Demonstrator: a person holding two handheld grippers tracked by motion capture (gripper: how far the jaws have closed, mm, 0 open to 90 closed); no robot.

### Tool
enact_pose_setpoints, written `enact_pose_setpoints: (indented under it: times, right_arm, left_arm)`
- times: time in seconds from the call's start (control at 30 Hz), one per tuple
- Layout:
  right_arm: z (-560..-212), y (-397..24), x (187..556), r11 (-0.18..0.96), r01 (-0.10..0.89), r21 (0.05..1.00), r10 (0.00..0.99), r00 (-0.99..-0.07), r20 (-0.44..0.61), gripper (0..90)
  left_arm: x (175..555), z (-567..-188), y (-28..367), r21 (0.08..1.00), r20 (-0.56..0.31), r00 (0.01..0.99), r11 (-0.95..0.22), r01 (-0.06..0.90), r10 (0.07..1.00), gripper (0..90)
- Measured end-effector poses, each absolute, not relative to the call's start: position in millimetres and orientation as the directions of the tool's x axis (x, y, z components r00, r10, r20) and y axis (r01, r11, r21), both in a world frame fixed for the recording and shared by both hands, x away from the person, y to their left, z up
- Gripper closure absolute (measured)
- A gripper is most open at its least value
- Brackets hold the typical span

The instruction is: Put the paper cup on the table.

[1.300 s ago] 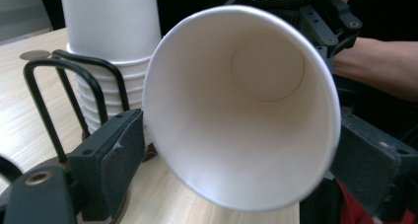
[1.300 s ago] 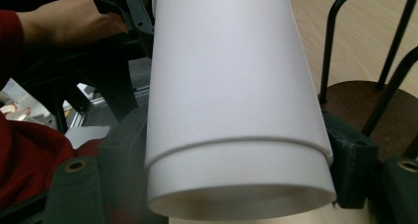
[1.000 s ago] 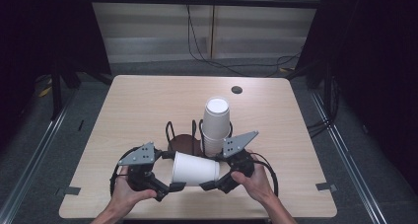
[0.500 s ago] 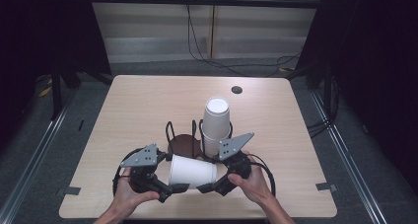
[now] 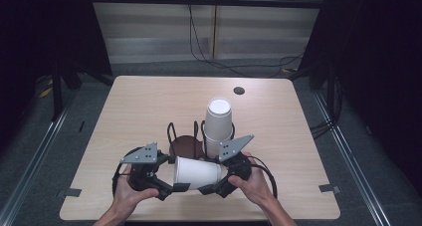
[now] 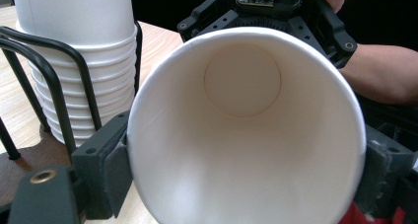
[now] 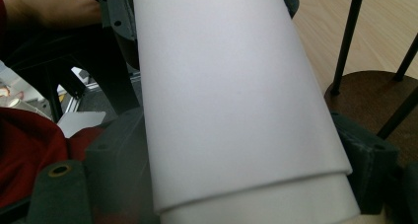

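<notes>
White paper cup [image 5: 196,172] lying sideways at table's [image 5: 139,106] six o'clock edge, left gripper [image 5: 171,187] clamped on its rim end, right gripper [image 5: 211,188] clamped on its base end, cup stack [image 5: 219,124] in wire rack [image 5: 174,134] at twelve o'clock.

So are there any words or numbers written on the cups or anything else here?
None can be read.
The white cup held sideways between the left gripper and right gripper is plain inside and out.
The stack of cups in the wire holder is plain too.
The table carries no label.
</notes>
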State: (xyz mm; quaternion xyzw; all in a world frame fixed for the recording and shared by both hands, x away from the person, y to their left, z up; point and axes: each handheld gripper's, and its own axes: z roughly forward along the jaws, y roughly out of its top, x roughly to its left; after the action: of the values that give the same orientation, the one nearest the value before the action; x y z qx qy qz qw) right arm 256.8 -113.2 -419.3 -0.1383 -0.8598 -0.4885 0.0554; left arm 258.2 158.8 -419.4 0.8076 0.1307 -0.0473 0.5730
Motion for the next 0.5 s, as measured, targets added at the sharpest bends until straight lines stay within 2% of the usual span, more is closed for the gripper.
enact_pose_setpoints:
  times: [0.13, 0.5]
  right_arm:
    - [-418.9, -114.7, 256.8, 0.486, 0.296, 0.823, 0.208, -0.953, 0.22, 14.4]
    - [-419.6, -121.1, 258.2, 0.452, 0.318, 0.833, 0.251, -0.942, 0.224, 14.0]
  left_arm:
    - [259.8, -419.0, 159.9, 0.91, -0.224, 0.959, -0.314, 0.269, 0.172, 13.8]
    - [262.7, -418.7, 161.0, 0.899, -0.241, 0.953, -0.328, 0.29, 0.182, 13.8]
